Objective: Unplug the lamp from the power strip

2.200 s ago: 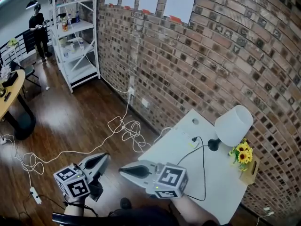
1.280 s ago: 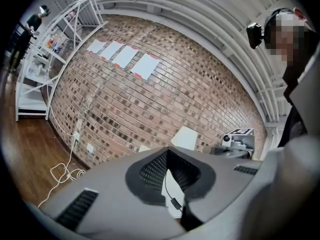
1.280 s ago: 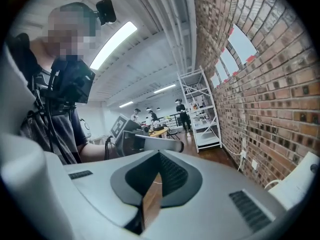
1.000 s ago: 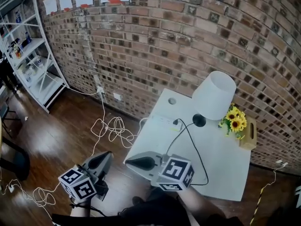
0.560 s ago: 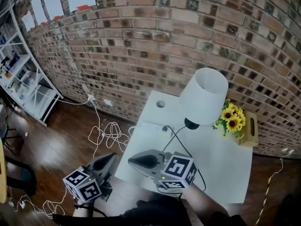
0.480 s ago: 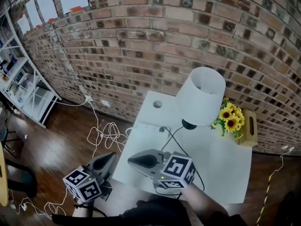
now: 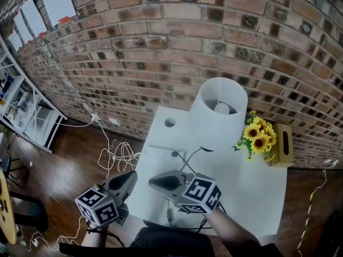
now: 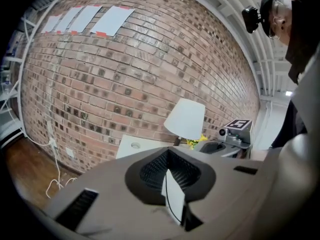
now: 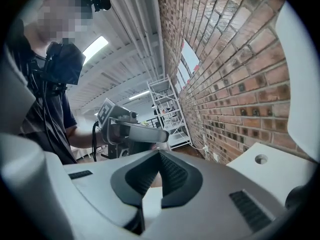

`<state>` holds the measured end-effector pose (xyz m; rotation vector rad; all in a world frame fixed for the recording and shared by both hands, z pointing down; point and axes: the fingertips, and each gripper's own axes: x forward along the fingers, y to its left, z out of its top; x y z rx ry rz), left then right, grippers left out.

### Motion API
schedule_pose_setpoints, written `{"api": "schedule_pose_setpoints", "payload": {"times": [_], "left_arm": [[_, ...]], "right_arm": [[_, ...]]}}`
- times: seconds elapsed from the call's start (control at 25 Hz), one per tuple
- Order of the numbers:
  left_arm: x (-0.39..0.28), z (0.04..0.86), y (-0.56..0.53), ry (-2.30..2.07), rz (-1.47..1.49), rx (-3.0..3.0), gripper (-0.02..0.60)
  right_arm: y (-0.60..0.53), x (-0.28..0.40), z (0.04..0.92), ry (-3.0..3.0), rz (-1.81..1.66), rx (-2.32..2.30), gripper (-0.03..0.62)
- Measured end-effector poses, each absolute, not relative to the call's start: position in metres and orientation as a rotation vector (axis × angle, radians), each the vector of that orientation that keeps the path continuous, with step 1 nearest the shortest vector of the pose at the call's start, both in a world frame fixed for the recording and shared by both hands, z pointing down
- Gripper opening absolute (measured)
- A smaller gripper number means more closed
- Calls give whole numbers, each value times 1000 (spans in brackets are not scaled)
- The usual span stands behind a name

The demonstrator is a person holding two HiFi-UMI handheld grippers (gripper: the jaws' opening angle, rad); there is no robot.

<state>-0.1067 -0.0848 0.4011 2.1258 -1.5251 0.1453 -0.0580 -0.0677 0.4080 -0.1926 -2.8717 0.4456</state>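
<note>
The lamp (image 7: 218,114) with a white shade stands on the white table (image 7: 252,186) against the brick wall. Its black cord (image 7: 188,159) runs to a plug (image 7: 174,154) seated in the white power strip (image 7: 158,153) near the table's left edge. My right gripper (image 7: 156,182) is shut and empty, hovering over the table's front left part, short of the strip. My left gripper (image 7: 130,177) is also shut and empty, left of the table edge above the floor. The left gripper view shows the lamp (image 8: 186,119) ahead; the right gripper view shows the left gripper (image 9: 145,132).
Sunflowers (image 7: 257,134) and a wooden box (image 7: 283,143) sit right of the lamp. A round hole (image 7: 170,122) is in the table's far left corner. Loose white cables (image 7: 115,157) lie on the wooden floor, running to a wall outlet (image 7: 95,116). A metal shelf (image 7: 21,103) stands far left.
The view has swung toward the table, so lamp and power strip now sit closer and more centred. Both grippers remain shut and held low, the right one now over the table's near edge.
</note>
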Motion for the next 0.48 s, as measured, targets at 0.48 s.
{"api": "schedule_pose_setpoints", "payload": {"times": [0.48], "left_arm": [[-100, 423, -129, -1346, 249, 2265, 18]], "right_arm": [[-107, -56, 437, -2836, 512, 121, -9]]}}
